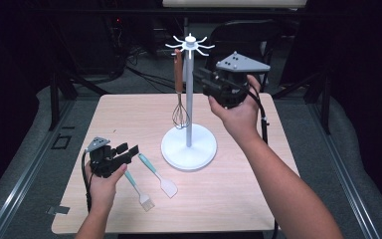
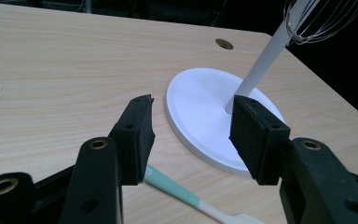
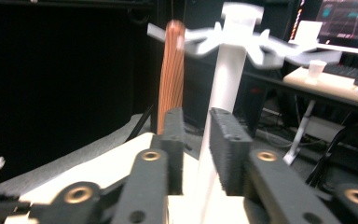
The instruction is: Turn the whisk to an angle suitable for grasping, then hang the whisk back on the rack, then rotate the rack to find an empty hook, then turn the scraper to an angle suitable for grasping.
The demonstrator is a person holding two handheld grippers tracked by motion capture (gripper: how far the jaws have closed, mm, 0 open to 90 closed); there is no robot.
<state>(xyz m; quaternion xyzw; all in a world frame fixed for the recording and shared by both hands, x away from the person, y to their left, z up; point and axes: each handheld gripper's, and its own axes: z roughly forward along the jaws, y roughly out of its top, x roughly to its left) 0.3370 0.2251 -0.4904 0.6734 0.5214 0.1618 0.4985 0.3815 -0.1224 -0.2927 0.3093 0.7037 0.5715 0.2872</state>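
A white utensil stand (image 1: 188, 147) rises from mid-table, its hooked crown (image 3: 242, 39) at the top. A wire whisk (image 1: 180, 114) with a brown wooden handle (image 3: 171, 70) hangs from one hook. My right gripper (image 1: 199, 74) is held high just right of that handle, its jaws a little apart with nothing pinched; the white pole (image 3: 228, 70) shows beyond the gap. My left gripper (image 2: 193, 126) is open low over the table near the stand's base (image 2: 200, 107). A teal-handled spatula (image 2: 177, 189) lies under its jaws, untouched. A teal-handled brush (image 1: 139, 191) lies beside the spatula (image 1: 156, 174).
The wooden table (image 1: 129, 114) has bare room at its left and far side. A small round hole (image 2: 223, 44) sits in the tabletop behind the stand. Dark frames, cables and a chair stand beyond the far edge.
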